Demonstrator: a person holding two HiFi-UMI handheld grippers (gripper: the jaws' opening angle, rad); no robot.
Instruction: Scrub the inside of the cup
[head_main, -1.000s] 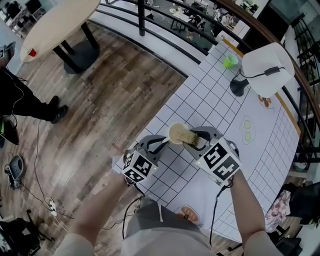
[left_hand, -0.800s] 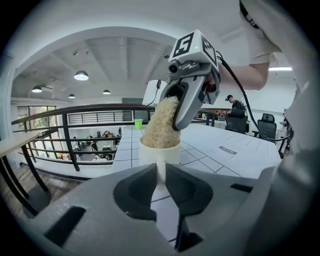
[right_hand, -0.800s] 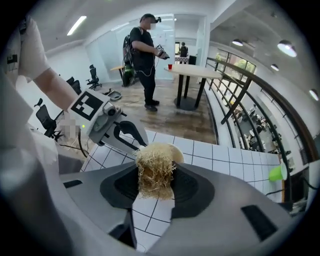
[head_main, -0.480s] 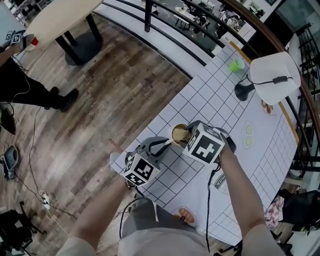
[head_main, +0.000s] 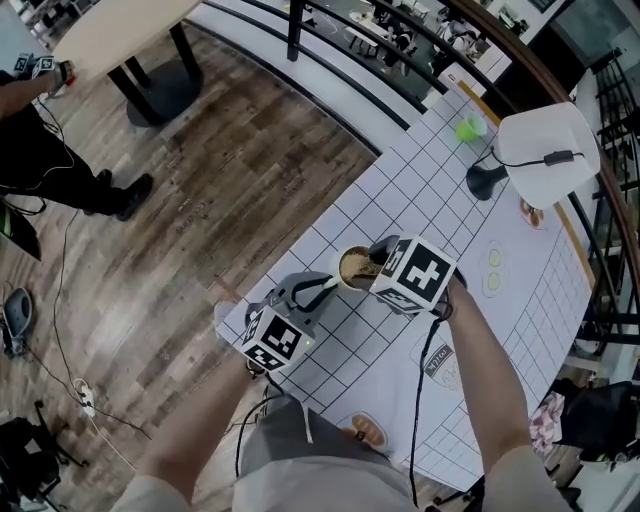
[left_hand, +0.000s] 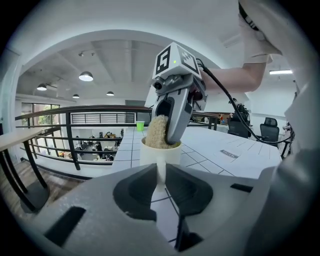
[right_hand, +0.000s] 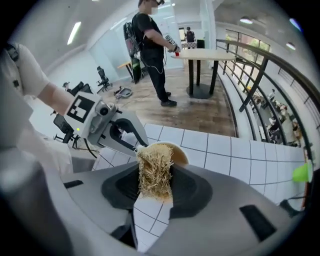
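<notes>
**At the table (head_main: 420, 190) edge: scrubber down in the cup**

From the head view, you have the cup (head_main: 352, 268) standing on the gridded table near its floor-side edge, with one gripper on each side. Your left gripper (head_main: 326, 290) reaches in almost level from the left and braces the cup so it cannot slide or spin. Your right gripper (head_main: 374, 264) points steeply down over the rim, the angle that gets the scrubber (head_main: 362, 268) below the rim.

Along the left gripper view, the left gripper (left_hand: 160, 184) is clenched on a narrow white strip at the cup's (left_hand: 160, 154) side, most likely its handle (left_hand: 160, 172). A side hold like this leaves the mouth free for the other tool. Beyond it, the right gripper (left_hand: 169, 136) has the fibrous scrubber (left_hand: 157, 131) part-way down, its upper half above the rim.

Through the right gripper view, the right gripper (right_hand: 155, 192) grasps the straw-coloured scrubber (right_hand: 154, 172) firmly, with fibres bulging past both pads. Its tip sits at the cup's (right_hand: 179, 153) brownish inner wall, and the left gripper (right_hand: 131, 141) holds on at the far side. You look to be mid-scrub; press lightly, since a hard sideways push could twist the cup on that single side hold.
</notes>
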